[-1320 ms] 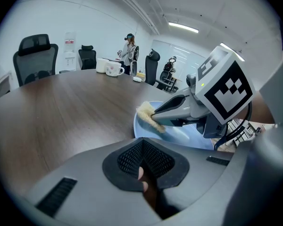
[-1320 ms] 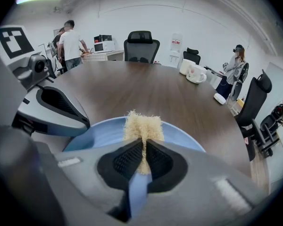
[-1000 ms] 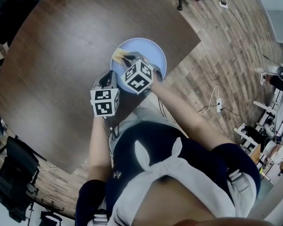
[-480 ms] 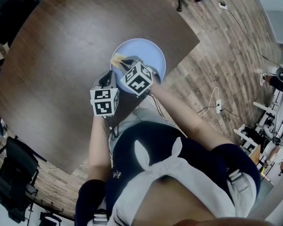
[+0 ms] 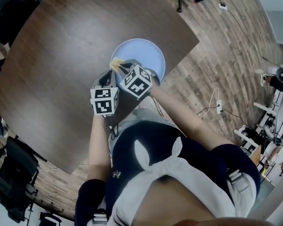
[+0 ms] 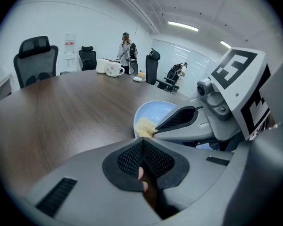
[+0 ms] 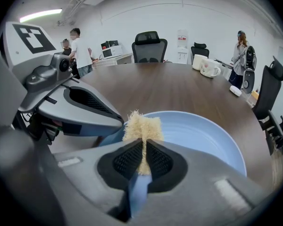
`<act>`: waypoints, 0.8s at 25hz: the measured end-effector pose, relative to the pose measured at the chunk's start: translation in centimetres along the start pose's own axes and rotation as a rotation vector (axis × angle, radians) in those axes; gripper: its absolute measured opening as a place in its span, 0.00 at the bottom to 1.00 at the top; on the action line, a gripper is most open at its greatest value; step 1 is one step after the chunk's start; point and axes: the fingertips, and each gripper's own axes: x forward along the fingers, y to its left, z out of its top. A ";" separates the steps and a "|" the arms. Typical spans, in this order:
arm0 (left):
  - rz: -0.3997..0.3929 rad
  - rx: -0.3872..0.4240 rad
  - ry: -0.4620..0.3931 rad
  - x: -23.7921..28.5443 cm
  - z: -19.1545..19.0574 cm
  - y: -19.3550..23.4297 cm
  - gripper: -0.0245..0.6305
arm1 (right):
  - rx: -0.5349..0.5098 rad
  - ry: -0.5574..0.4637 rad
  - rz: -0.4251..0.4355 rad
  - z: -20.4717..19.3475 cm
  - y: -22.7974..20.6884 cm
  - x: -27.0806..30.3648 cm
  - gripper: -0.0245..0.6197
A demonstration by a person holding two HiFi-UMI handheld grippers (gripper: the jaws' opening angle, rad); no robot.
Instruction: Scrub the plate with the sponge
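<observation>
Pointing forward past right gripper [image 7: 144, 147], sponge [image 7: 142, 126] overhangs plate [image 7: 203, 135].

In the head view the left gripper [image 5: 107, 76] and right gripper [image 5: 124, 65] cover the lower left of the plate [image 5: 148, 55]. Of the sponge [image 5: 116, 63] only a pale tuft shows. In the right gripper view the sponge's lower part disappears between the fingers [image 7: 127, 160], and the gripper's body hides the plate's near rim. In the left gripper view, a small pinkish patch low between the closed fingers cannot be identified. The head view's top edge cuts off the table [image 5: 61, 55].
</observation>
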 end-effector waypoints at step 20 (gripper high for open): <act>0.011 0.019 0.010 0.2 -0.2 0.2 0.05 | -0.039 0.021 0.038 -0.2 0.5 0.0 0.07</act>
